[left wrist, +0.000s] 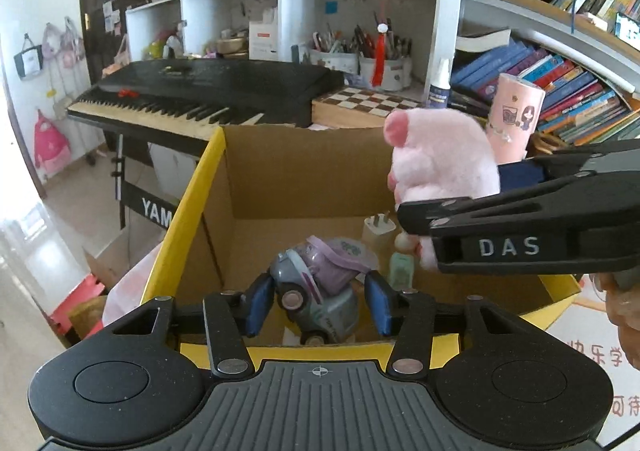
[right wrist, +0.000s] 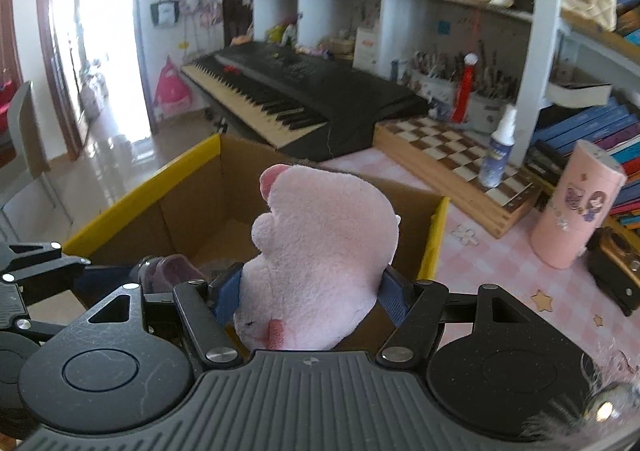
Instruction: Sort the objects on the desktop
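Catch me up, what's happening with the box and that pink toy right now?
The right tongs are shut on a pink plush toy, holding it over the open cardboard box with yellow-edged flaps. The left tongs are open and empty, poised at the box's near edge. Already inside the box lie a grey toy car, a white charger plug and a small pale green bottle. The plush has not yet been released.
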The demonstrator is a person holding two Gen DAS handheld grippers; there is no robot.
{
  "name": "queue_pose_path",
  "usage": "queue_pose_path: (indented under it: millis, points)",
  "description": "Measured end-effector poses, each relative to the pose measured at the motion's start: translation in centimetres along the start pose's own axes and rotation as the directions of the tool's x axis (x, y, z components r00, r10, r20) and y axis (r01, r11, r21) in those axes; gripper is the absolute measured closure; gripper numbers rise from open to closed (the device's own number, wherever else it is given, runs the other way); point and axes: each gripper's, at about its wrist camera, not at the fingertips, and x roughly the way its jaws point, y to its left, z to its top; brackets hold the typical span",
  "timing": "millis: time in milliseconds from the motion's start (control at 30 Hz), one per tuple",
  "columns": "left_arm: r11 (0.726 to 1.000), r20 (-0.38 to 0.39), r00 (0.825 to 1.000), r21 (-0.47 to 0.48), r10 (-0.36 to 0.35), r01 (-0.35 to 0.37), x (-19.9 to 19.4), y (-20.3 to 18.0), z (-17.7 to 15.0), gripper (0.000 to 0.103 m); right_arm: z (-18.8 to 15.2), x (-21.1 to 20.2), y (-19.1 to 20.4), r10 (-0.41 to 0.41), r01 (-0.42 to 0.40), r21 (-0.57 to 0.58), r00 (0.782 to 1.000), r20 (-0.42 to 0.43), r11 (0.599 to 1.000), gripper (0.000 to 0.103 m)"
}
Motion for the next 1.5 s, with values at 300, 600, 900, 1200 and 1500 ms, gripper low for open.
queue_pose_path:
  millis: [300,600,900,1200,1500]
  points:
    - [1.0,-0.011,1.0,-0.009,-0.009,0.009,0.7,0.2,0.2,0.048,0.6,3.5,-0.4,0.059,-0.06,-0.003,0.987,-0.147,0.998,0.036]
    - [1.0,0.028,1.0,0.01,0.014,-0.015,0.0,-0.2,0.1,0.026,0.9,3.1,-0.7,0.033,-0.031,0.02,0.994,-0.106,0.999,0.02]
    - [0.998,0.129,0.991,0.062,0.017,-0.025,-2.7,-1.2,0.3,0.013,0.9,-1.2,-1.1,-0.044,0.042,0.089,0.999,0.02,0.995,0.02]
    - [0.996,0.195,0.977,-0.007,0.09,-0.09,-5.7,0.0,0.0,0.007,-1.3,-6.6,-1.3,-0.16,0.127,0.222,0.978,0.134,0.967,0.02]
    - [0.99,0.201,0.972,-0.094,0.118,-0.101,-7.6,1.8,-1.3,0.007,-5.2,-10.1,-0.4,-0.291,0.235,0.321,0.947,0.138,0.918,0.02]
